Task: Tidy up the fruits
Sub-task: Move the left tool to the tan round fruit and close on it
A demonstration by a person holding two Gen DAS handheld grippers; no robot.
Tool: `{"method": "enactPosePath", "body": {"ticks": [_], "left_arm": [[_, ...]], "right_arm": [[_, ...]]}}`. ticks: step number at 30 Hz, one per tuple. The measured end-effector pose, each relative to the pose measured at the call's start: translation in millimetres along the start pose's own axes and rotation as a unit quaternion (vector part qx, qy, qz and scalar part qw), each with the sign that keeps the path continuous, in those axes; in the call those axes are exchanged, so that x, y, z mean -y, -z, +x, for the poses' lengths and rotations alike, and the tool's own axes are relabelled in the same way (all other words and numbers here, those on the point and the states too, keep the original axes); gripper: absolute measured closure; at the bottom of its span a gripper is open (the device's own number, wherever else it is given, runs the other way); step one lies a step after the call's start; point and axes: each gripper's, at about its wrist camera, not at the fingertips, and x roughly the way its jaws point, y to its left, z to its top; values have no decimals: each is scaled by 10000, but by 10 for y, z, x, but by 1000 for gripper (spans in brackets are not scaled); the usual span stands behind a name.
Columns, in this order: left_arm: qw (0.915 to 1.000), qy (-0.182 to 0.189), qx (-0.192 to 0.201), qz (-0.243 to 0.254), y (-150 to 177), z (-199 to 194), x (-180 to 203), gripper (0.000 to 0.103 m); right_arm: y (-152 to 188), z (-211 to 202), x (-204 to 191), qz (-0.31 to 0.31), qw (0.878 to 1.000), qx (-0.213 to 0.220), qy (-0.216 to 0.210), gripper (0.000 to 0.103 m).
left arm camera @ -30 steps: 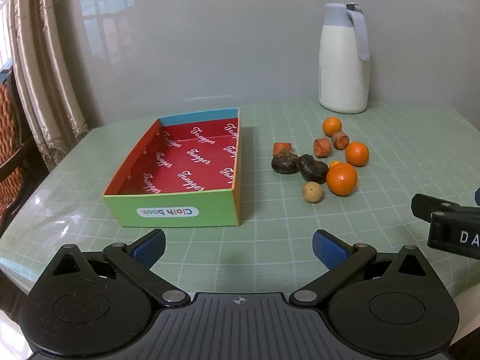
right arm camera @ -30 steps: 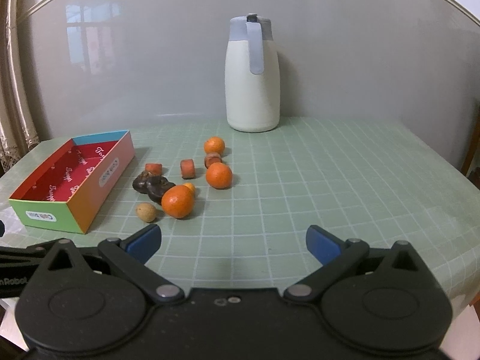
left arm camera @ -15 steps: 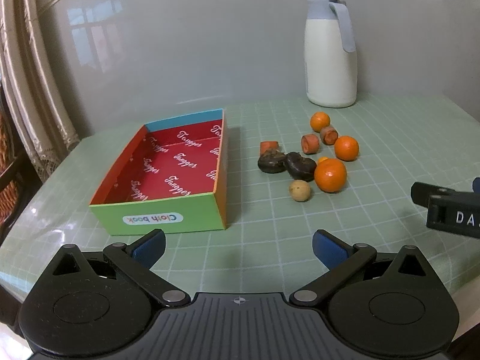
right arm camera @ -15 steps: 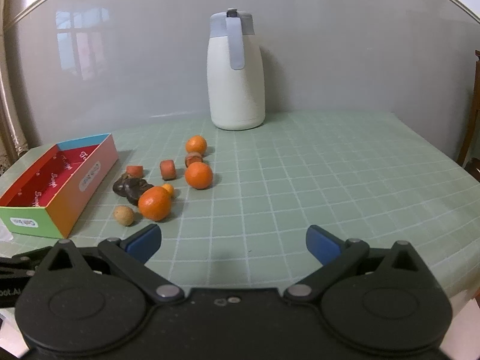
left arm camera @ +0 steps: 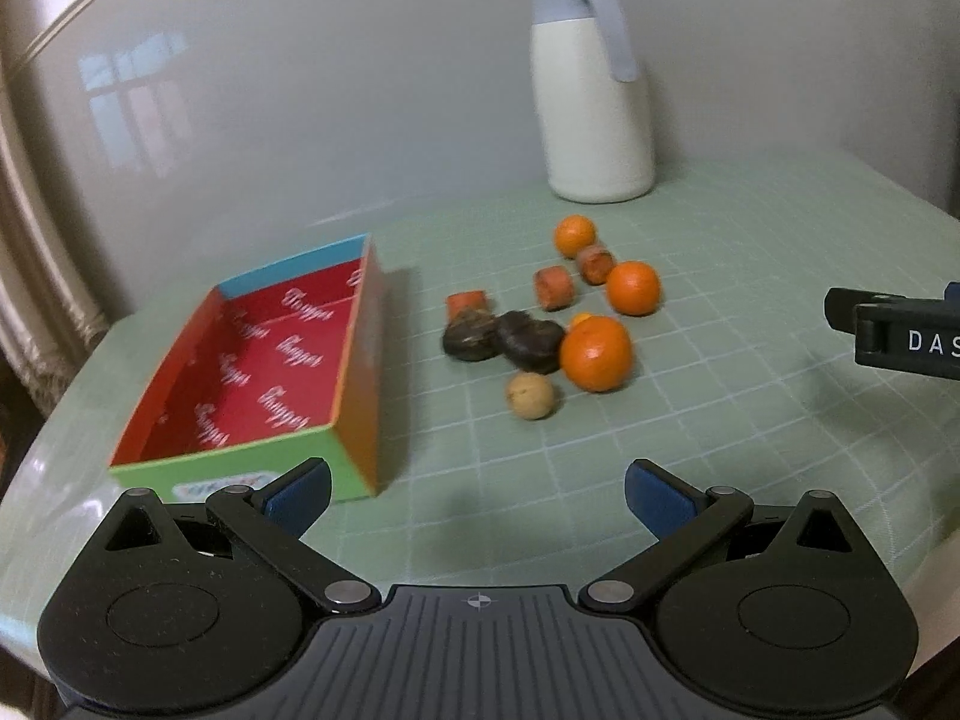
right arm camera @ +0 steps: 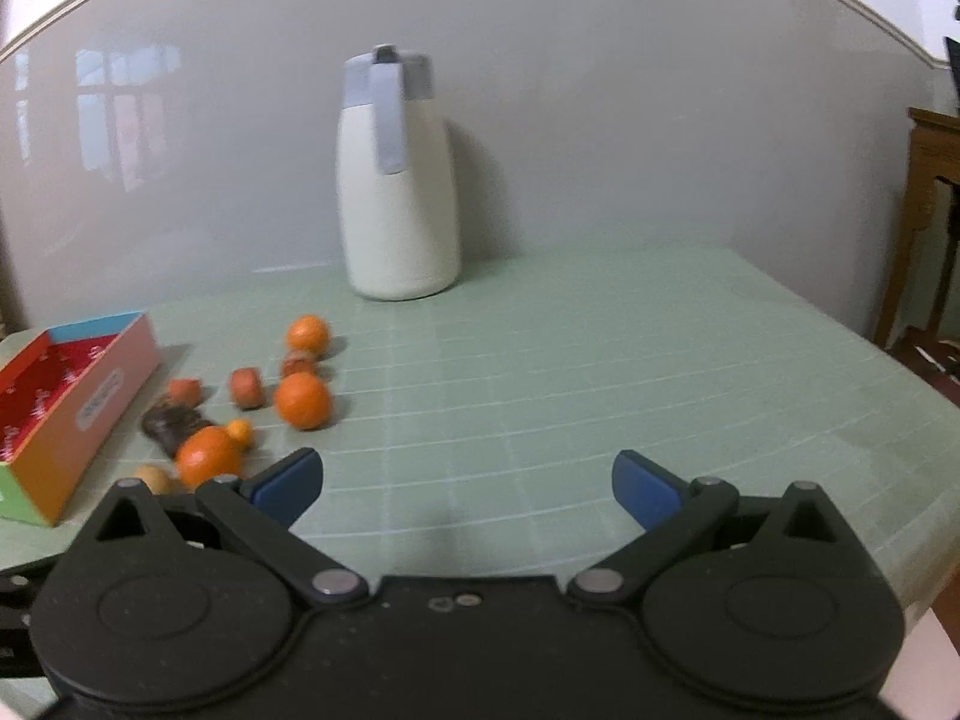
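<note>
Beside the empty box, loose fruits await sorting, so the left gripper and right gripper hover spread, holding nothing.

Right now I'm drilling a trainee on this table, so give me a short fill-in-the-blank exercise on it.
1. The colourful cardboard box with the red lining holds ____ fruit.
2. The white thermos jug has a pale ____ handle.
3. The left gripper and right gripper both have their jaws ____.

Missing words: no; blue; open
</note>
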Motion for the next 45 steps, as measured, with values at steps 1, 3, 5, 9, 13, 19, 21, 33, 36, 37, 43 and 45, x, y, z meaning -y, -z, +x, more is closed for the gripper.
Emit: {"method": "enactPosePath", "body": {"ticks": [1,3,5,9,13,19,21,33,36,37,43,45], "left_arm": [[10000,36,27,78,-6,16,37,0],[9996,6,109,268,-16,43,127,0],[9989,-44,212,422,-28,64,198,0],[9979,155,301,560,-88,152,274,0],[9973,334,315,580,-157,272,292,0],[9977,431,347,402,-200,410,271,0],[9978,384,343,416,-197,458,276,0],[9974,722,56,70,-179,744,233,48],[9976,683,79,3,-183,767,199,48],[9977,675,87,-14,-186,780,187,48],[9967,774,13,-226,-199,904,111,67],[9965,801,19,-247,-203,913,108,73]], "right_arm": [[15,18,38,48,10000,-9,16,0],[36,56,105,127,9999,-68,26,0],[49,88,149,164,9998,-117,69,0],[57,117,205,226,9996,-133,103,0],[56,124,262,268,9995,-125,122,0],[47,152,335,412,9990,-128,94,0],[47,156,344,444,9989,-135,67,0],[27,177,298,466,9987,-122,-135,0],[22,174,295,476,9986,-115,-179,0],[21,174,293,481,9986,-115,-201,0],[16,187,263,470,9984,-124,-286,0],[18,189,258,464,9984,-126,-304,0]]}}
